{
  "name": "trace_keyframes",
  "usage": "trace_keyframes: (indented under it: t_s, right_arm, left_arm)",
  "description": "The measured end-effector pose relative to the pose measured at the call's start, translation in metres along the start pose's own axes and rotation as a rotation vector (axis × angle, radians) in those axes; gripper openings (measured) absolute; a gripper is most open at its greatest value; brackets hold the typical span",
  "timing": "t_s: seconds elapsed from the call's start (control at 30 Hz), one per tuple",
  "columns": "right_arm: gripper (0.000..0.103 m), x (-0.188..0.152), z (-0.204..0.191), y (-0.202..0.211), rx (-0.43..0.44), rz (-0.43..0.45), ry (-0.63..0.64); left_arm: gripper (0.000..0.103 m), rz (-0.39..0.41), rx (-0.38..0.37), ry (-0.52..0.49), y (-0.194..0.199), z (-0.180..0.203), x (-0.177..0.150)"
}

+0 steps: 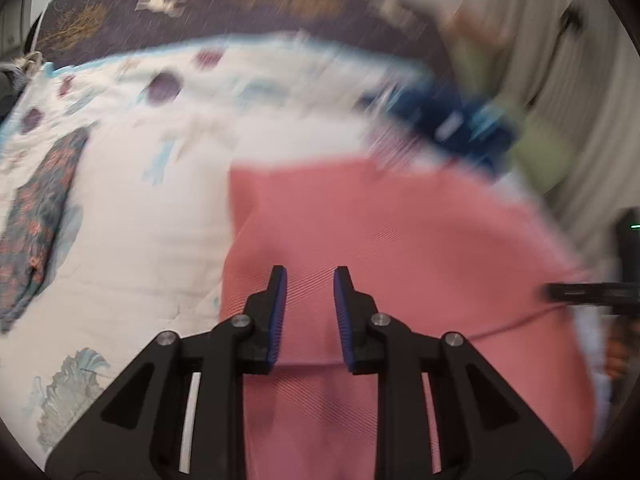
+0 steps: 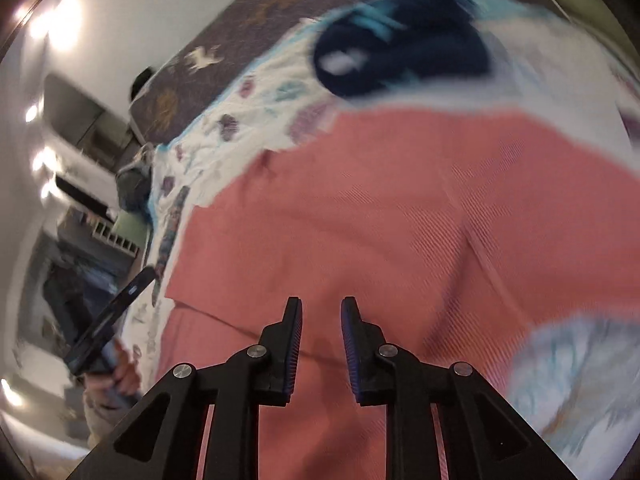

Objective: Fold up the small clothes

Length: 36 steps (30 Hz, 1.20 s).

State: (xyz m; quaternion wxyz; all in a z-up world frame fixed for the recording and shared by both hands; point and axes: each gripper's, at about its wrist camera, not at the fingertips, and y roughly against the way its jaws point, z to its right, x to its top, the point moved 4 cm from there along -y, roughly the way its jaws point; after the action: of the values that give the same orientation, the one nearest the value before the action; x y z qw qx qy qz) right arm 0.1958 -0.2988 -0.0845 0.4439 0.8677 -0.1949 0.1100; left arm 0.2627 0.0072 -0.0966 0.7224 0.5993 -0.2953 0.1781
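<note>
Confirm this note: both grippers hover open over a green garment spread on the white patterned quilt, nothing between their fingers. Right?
Not quite: the garment is salmon pink, not green, as both wrist views show. The rest stands: left gripper and right gripper are open and empty above it on the white patterned quilt.

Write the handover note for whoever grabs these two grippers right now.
Left gripper: jaws slightly apart, nothing between them, above the pink garment.
Right gripper: same, jaws apart and empty over the pink garment.
Pink garment lies on the white patterned quilt with a folded edge showing near the fingers. Dark blue garment lies beyond it, not folded as far as the blur shows.
Left: finish the pink one, then the blue.
</note>
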Motion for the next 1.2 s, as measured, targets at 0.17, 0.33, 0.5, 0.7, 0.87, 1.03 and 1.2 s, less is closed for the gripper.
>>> trace_keyframes:
  t_s: [0.17,0.33,0.5,0.7,0.87,1.03,1.2]
  right_arm:
    - [0.008,-0.014,0.032,0.017,0.064,0.071,-0.11]
    - [0.051,-0.023,0.081,0.088,-0.067,0.351,-0.229]
    - [0.055,-0.042,0.166,0.123,-0.158,0.413,-0.564]
    - [0.061,-0.037,0.217,0.143,-0.277,0.463,-0.735]
    - [0.065,-0.013,0.249,0.145,-0.338,0.459,-0.876]
    - [0.065,-0.021,0.286,0.142,-0.429,0.489,-1.069]
    - [0.043,-0.014,0.306,0.147,-0.502,0.518,-1.053]
  left_arm:
    - [0.027,0.012,0.023,0.019,0.013,-0.002,-0.001]
    - [0.051,0.064,-0.019,-0.021,0.042,0.028,0.008]
    - [0.052,0.057,-0.071,-0.084,0.037,0.077,0.003]
    - [0.053,0.043,-0.098,-0.161,0.033,0.117,-0.003]
    - [0.053,0.035,-0.091,-0.161,0.029,0.123,-0.004]
    - [0.053,0.021,-0.089,-0.17,0.025,0.123,-0.01]
    - [0.053,0.01,-0.103,-0.15,0.021,0.116,-0.012]
